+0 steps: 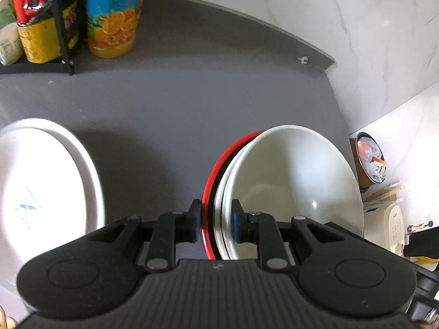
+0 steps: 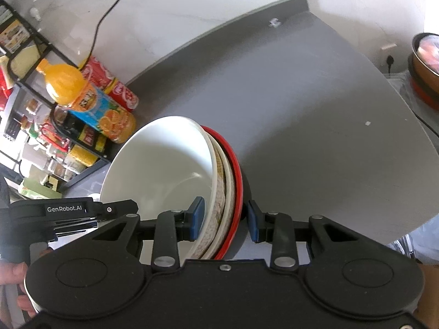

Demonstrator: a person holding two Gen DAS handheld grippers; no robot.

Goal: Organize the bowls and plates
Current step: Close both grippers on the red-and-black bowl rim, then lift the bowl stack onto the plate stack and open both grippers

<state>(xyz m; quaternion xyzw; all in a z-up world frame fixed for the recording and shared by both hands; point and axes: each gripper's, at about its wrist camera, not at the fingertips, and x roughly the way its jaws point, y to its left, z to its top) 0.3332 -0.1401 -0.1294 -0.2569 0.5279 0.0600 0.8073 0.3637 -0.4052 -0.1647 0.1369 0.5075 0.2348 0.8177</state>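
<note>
A nested stack of bowls (image 1: 293, 181) sits over the right part of the grey counter (image 1: 178, 96): a plain white bowl innermost, more white rims around it, and a red-rimmed bowl (image 1: 211, 189) outermost. My left gripper (image 1: 216, 222) is shut on the stack's near rim, one pad against the red bowl and one inside the white bowl. In the right wrist view the same stack (image 2: 162, 164) shows a patterned bowl between the white and red rims. My right gripper (image 2: 225, 219) straddles the opposite rim, open, with a small gap beside the red bowl (image 2: 237, 181).
A large white dish (image 1: 41, 186) with a blue mark lies at the left. An orange juice bottle (image 1: 112, 16) and a black wire rack (image 1: 64, 41) of packets stand at the back left, with red cans (image 2: 115, 85) nearby. A bin (image 1: 370, 159) sits beyond the counter's right edge.
</note>
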